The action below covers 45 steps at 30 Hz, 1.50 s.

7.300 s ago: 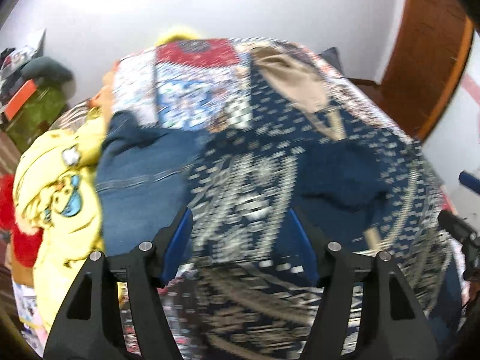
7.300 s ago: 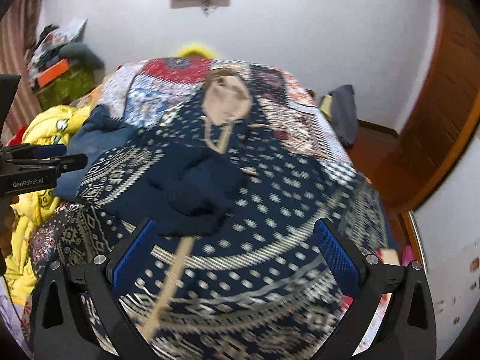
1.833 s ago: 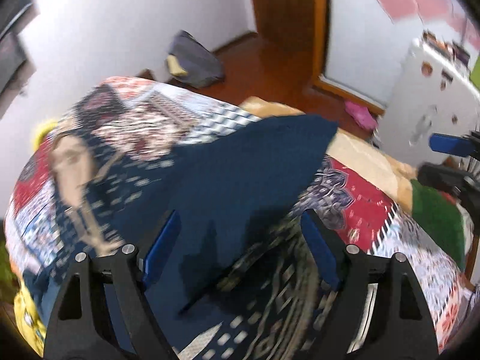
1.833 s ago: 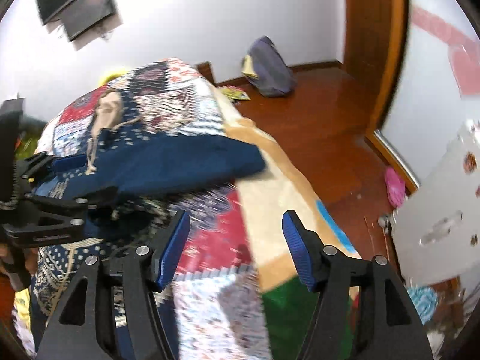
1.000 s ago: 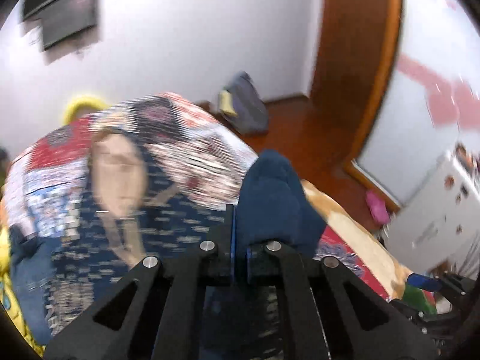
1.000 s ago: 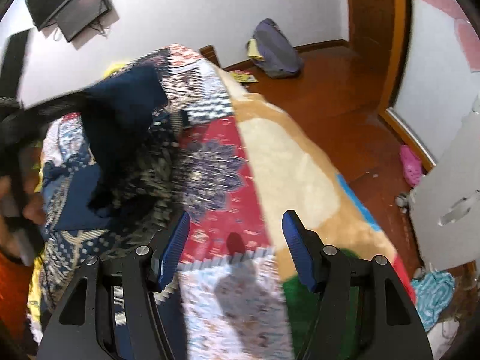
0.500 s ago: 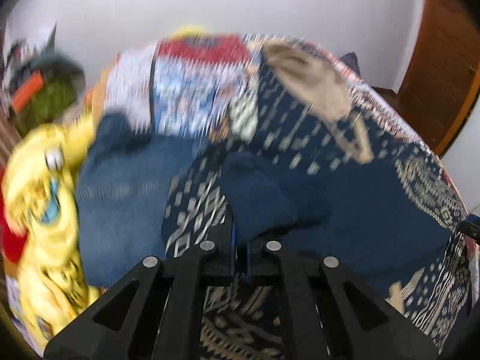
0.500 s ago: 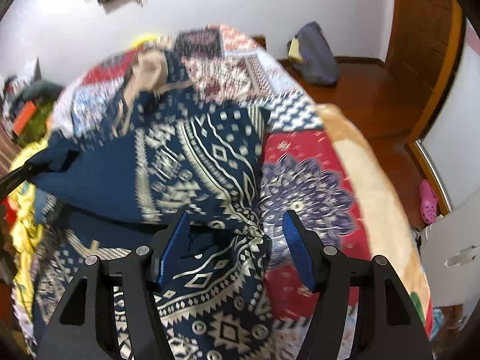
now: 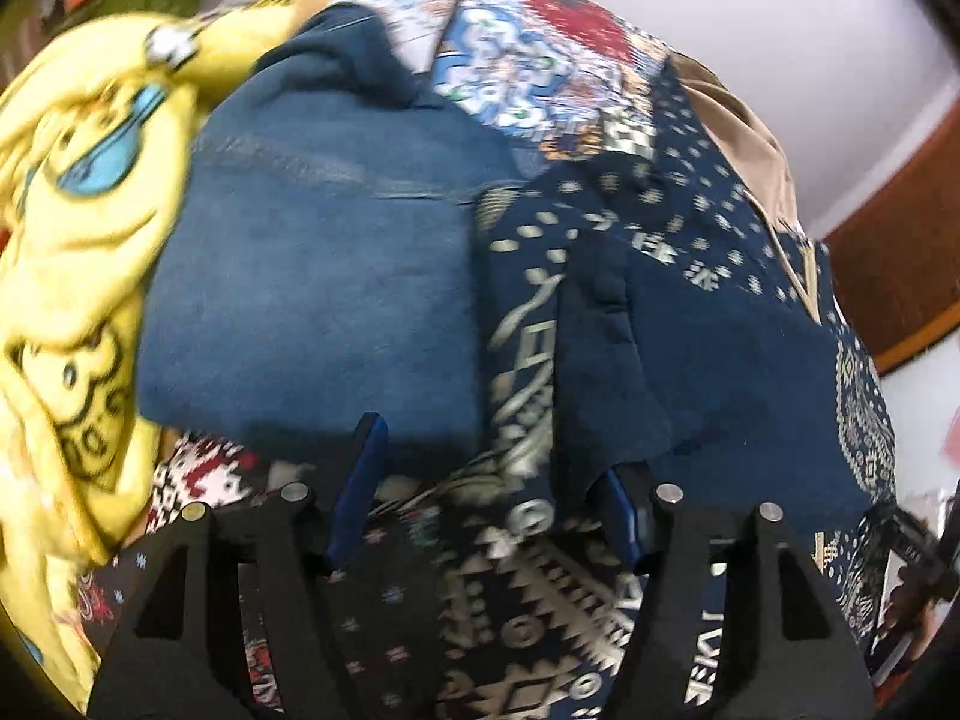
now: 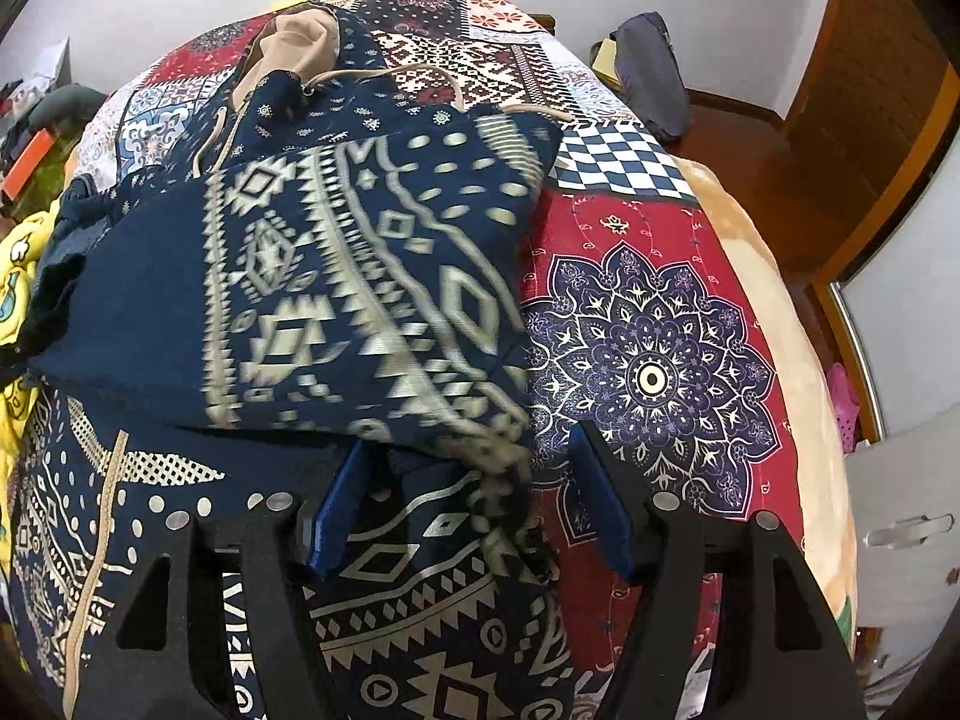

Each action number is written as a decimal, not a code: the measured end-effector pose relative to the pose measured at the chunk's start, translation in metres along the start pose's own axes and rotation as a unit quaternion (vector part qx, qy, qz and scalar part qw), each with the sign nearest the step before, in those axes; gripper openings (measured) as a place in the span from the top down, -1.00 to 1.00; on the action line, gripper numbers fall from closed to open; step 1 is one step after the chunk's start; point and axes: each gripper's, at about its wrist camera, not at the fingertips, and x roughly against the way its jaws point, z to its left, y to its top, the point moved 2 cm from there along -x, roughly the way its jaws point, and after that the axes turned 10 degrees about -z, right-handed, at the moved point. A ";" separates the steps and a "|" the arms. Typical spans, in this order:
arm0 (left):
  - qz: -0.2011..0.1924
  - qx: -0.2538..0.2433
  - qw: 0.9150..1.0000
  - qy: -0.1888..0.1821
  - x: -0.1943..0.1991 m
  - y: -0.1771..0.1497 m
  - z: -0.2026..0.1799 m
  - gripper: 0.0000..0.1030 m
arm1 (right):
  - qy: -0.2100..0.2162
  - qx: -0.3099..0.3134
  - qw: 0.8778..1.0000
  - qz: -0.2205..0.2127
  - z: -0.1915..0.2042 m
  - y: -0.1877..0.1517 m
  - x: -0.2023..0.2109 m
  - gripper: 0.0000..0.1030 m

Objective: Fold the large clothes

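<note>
A navy hoodie with a cream tribal pattern [image 10: 360, 276] lies on the bed, its tan-lined hood [image 10: 300, 45] at the far end. One sleeve is folded across the body. In the left wrist view the sleeve's plain navy underside [image 9: 690, 360] lies over the patterned body. My left gripper [image 9: 492, 492] is open just above the sleeve's end. My right gripper [image 10: 474, 492] is open, with the folded sleeve's near edge lying between its fingers.
A patchwork quilt [image 10: 648, 360] covers the bed. A folded blue garment [image 9: 312, 300] and a yellow cartoon blanket [image 9: 72, 228] lie on the bed's left side. A dark bag [image 10: 651, 72] sits on the wooden floor by the door.
My left gripper carried the sleeve across the hoodie, opened and let it go. My right gripper moved in over the folded sleeve and stays open.
</note>
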 end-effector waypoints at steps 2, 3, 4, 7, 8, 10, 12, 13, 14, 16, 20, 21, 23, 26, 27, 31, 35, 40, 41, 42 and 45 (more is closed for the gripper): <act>0.008 0.038 0.999 -0.023 0.002 -0.004 0.013 -0.28 | -0.002 0.003 1.000 0.000 0.003 0.000 -0.002 -0.27; 0.019 0.061 0.997 -0.039 0.000 -0.008 0.019 -0.30 | -0.003 0.004 1.000 0.001 0.005 0.000 -0.003 -0.27; 0.030 0.078 0.995 -0.050 -0.003 -0.010 0.024 -0.30 | -0.004 0.004 1.000 0.001 0.005 0.000 -0.003 -0.28; 0.042 0.102 0.992 -0.058 -0.003 -0.018 0.029 -0.30 | -0.010 -0.001 1.000 0.012 0.007 0.002 -0.003 -0.28; 0.038 0.093 0.994 -0.053 0.002 -0.018 0.027 -0.30 | -0.011 -0.003 1.000 0.023 0.007 0.003 -0.001 -0.28; 0.016 0.040 0.999 -0.022 0.013 -0.016 0.012 -0.30 | -0.007 0.004 1.000 0.028 0.010 0.004 0.008 -0.28; -0.006 -0.035 0.999 0.017 0.021 -0.013 -0.009 -0.30 | -0.004 0.020 1.000 0.013 0.014 0.006 0.022 -0.28; -0.014 -0.064 0.997 0.031 0.022 -0.014 -0.015 -0.30 | -0.003 0.028 1.000 0.005 0.016 0.008 0.029 -0.28; -0.028 -0.121 0.991 0.059 0.025 -0.015 -0.031 -0.30 | -0.002 0.038 0.999 -0.005 0.019 0.011 0.037 -0.28; -0.039 -0.185 0.978 0.088 0.024 -0.020 -0.046 -0.30 | 0.000 0.051 0.998 -0.023 0.024 0.017 0.049 -0.28; -0.032 -0.244 0.964 0.104 0.005 -0.023 -0.068 -0.30 | -0.002 0.055 0.997 -0.053 0.029 0.035 0.051 -0.30; -0.032 -0.243 0.964 0.105 0.002 -0.022 -0.070 -0.30 | -0.009 0.049 0.997 -0.052 0.028 0.040 0.044 -0.30; -0.038 -0.230 0.967 0.102 -0.002 -0.014 -0.070 -0.30 | -0.015 0.036 0.998 -0.042 0.024 0.043 0.026 -0.31; -0.041 -0.183 0.979 0.080 -0.001 0.005 -0.060 -0.30 | -0.050 0.018 0.998 -0.013 0.012 0.040 -0.007 -0.30; -0.044 -0.172 0.981 0.076 -0.001 0.009 -0.059 -0.30 | -0.060 0.015 0.998 -0.004 0.009 0.038 -0.016 -0.30; -0.060 -0.110 0.991 0.055 0.010 0.030 -0.030 -0.32 | -0.037 -0.010 0.999 -0.010 -0.005 0.033 -0.025 -0.36; -0.039 -0.078 0.995 0.042 0.010 0.031 -0.005 -0.35 | -0.028 -0.017 0.999 -0.013 -0.010 0.031 -0.025 -0.36; -0.036 -0.089 0.992 0.077 0.025 0.019 0.017 -0.35 | -0.050 0.004 0.999 -0.013 -0.005 0.034 -0.021 -0.36; -0.035 -0.095 0.992 0.080 0.028 0.018 0.019 -0.35 | -0.055 0.008 0.998 -0.014 -0.004 0.034 -0.018 -0.36; -0.035 -0.100 0.991 0.081 0.031 0.017 0.019 -0.35 | -0.061 0.016 0.998 -0.015 -0.003 0.035 -0.016 -0.36; -0.046 -0.138 0.985 0.090 0.045 0.021 0.010 -0.35 | -0.074 0.023 0.997 -0.014 -0.006 0.038 -0.011 -0.36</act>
